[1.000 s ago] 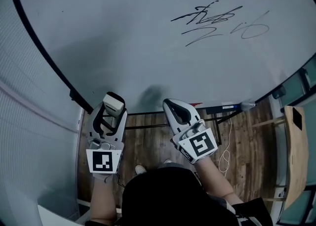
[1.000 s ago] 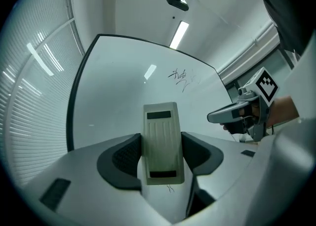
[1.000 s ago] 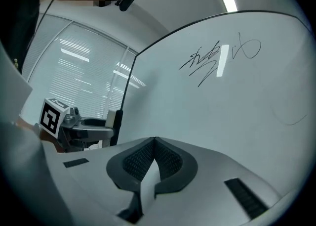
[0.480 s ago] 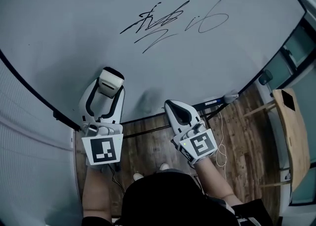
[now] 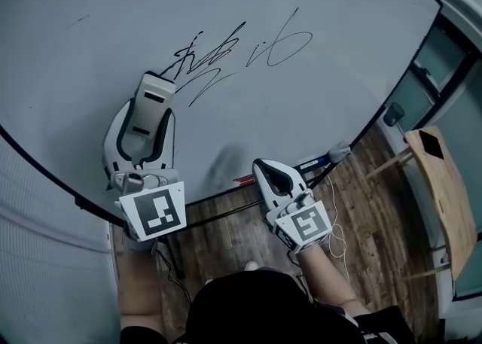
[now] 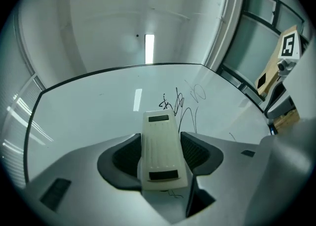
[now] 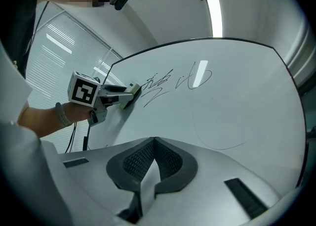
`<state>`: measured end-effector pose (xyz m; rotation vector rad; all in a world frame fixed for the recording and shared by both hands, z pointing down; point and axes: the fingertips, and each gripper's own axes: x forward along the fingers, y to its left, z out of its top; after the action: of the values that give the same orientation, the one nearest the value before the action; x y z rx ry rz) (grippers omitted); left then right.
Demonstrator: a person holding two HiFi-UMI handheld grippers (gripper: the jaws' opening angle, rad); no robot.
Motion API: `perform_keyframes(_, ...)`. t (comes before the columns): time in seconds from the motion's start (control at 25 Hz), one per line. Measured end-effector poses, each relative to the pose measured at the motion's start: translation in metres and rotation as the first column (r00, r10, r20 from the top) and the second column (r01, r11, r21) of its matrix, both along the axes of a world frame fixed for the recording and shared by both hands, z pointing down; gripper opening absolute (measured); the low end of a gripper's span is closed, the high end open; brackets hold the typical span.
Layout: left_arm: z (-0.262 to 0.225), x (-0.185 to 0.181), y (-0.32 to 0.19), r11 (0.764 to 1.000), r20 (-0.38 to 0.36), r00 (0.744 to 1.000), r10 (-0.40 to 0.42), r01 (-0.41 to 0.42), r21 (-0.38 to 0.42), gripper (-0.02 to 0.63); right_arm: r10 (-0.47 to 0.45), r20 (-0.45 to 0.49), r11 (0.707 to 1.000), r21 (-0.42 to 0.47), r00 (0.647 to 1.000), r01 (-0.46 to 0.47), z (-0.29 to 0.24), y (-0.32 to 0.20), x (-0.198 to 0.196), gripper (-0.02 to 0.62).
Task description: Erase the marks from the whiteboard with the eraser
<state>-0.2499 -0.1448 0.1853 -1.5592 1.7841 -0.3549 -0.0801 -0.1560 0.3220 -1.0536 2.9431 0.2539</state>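
The person is holding the left tool [image 5: 153,105] up against the whiteboard [image 5: 339,56], and its jaws are clamping a cream-coloured eraser [image 6: 159,141] from both sides. The eraser is sticking out forward past the black pads, long side pointing up the board. In the right gripper view its front end is lying against the board surface, right at the lower left end of the black scribble [image 5: 209,55]. A second, looser mark [image 5: 282,45] is sitting just to the right of that scribble, apart from the eraser, and a tiny dash [image 5: 79,17] is showing far over to the left. A faint thin curved line [image 7: 224,146] is running across the lower part of the board in the right gripper view.

The right tool [image 5: 273,174] is hanging lower, near the bottom edge of the board and well apart from the marks. Its jaws are pressing together at the tips with nothing between them. Each tool is carrying a cube with square markers, the left one [image 5: 154,213] and the right one [image 5: 305,223] both facing the head camera.

Along the bottom edge of the board, a few markers [image 5: 312,162] are lying on the ledge to the right of the right tool. Below, a wooden floor [image 5: 369,207] is showing, with a white cable [image 5: 336,238] looping on it and a light wooden piece of furniture [image 5: 437,184] standing at the right.
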Motion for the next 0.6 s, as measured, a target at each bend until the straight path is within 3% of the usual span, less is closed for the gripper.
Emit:
perform_keyframes(0.24, -0.005, 0.012, -0.013, 0.998, 0.014, 0.999, -0.04, 0.039, 0.047, 0.265, 0.024, 0.012, 1.0, 0.006, 1.0, -0.024, -0.004, -0.01, 0.012, 0.026)
perform_keyframes(0.6, -0.056, 0.056, -0.037, 0.998, 0.175, 0.985, 0.013, -0.023, 0.058, 0.265, 0.025, 0.045, 0.999, 0.025, 0.999, -0.026, -0.011, -0.02, 0.025, 0.026)
